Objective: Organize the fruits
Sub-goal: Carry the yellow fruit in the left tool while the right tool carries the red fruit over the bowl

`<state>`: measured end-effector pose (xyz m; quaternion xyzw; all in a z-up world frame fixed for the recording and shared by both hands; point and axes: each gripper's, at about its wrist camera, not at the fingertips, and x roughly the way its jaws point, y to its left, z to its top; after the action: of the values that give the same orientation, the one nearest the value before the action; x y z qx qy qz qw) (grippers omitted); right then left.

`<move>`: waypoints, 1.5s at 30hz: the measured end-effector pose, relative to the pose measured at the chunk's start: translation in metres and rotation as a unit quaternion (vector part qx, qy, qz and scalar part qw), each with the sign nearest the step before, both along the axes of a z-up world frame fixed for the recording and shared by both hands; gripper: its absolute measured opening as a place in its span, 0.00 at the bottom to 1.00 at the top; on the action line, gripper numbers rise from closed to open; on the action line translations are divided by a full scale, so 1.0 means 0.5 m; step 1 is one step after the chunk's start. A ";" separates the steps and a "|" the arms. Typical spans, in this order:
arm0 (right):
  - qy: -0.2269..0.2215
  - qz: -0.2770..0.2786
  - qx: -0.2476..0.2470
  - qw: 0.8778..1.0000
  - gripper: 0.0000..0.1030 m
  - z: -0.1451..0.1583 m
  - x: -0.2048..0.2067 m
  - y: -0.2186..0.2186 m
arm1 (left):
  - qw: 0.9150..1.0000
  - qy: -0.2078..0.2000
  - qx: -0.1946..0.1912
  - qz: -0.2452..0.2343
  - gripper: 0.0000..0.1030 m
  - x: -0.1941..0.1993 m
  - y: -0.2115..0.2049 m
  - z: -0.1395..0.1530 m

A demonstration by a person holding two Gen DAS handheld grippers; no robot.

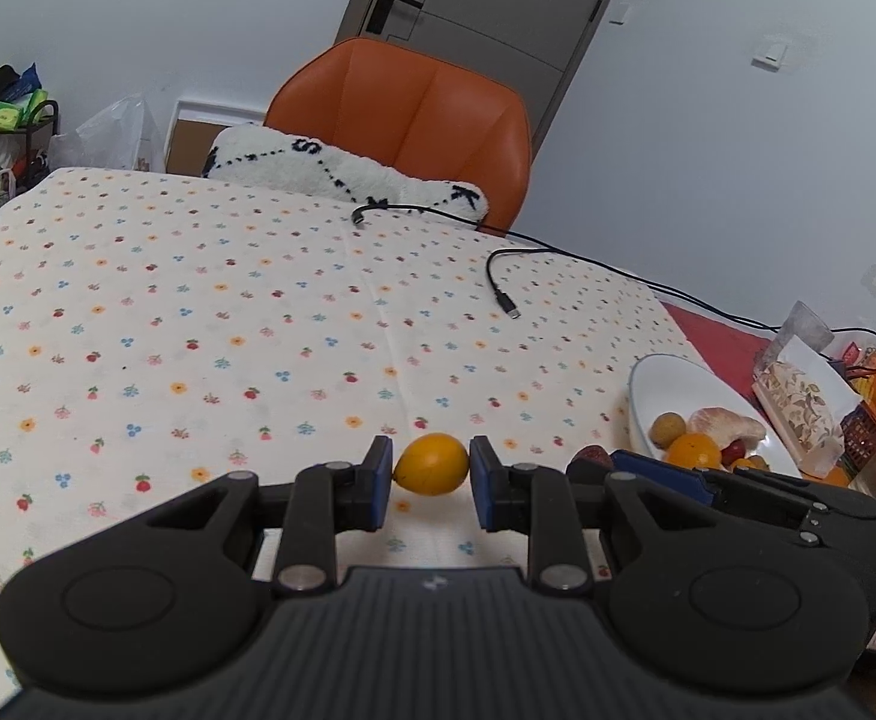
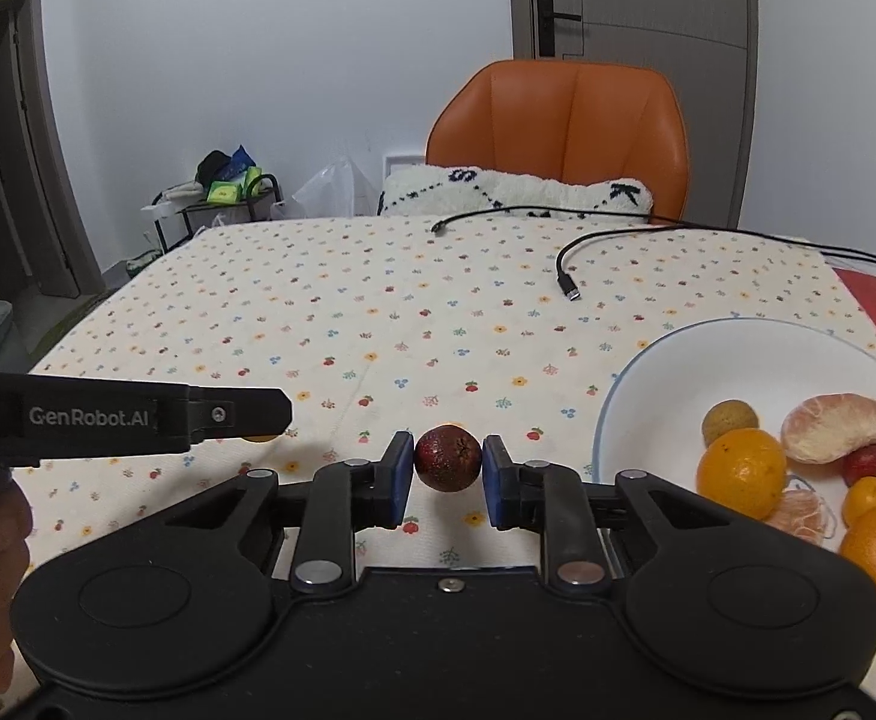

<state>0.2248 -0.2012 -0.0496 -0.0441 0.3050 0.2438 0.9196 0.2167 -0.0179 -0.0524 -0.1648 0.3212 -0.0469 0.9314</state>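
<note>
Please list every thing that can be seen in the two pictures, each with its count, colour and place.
kumquat: one, yellow-orange, between the left pads.
dark fruit: one, dark red, between the right pads.
plate: one, white, right on the table, holding oranges, pomelo pieces and small fruits.
tablecloth: one, cream with small flowers, over the table.
cables: two, black, far side of the cloth.
chair: one, orange, behind the table, with a white cushion.
left gripper: black, shut on the kumquat.
right gripper: black, shut on the dark fruit.
</note>
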 end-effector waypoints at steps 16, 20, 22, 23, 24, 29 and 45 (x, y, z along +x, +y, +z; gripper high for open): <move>-0.014 -0.037 0.038 0.999 0.22 0.032 -0.031 -0.102 | 0.999 -0.019 0.009 -0.033 0.25 -0.012 -0.087 0.029; -0.018 -0.048 0.041 0.998 0.22 0.034 -0.038 -0.130 | 0.999 -0.020 0.012 -0.042 0.25 -0.014 -0.108 0.032; -0.019 -0.053 0.043 0.998 0.22 0.035 -0.040 -0.144 | 0.999 -0.021 0.012 -0.046 0.25 -0.013 -0.117 0.033; -0.019 -0.056 0.044 0.997 0.22 0.036 -0.041 -0.150 | 0.999 -0.022 0.012 -0.048 0.25 -0.013 -0.121 0.034; -0.020 -0.059 0.045 0.997 0.22 0.036 -0.041 -0.157 | 0.998 -0.022 0.012 -0.050 0.25 -0.012 -0.126 0.034; -0.022 -0.074 0.047 0.996 0.22 0.035 -0.047 -0.189 | 0.998 -0.022 0.014 -0.062 0.25 -0.009 -0.151 0.034; -0.014 -0.113 0.067 0.991 0.24 0.022 -0.067 -0.281 | 0.994 -0.027 0.029 -0.097 0.25 0.008 -0.236 0.043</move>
<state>0.1914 -0.3417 -0.0386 0.0493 0.2783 0.1575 0.9462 0.2205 -0.1359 -0.0311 -0.1044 0.3115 -0.1324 0.9352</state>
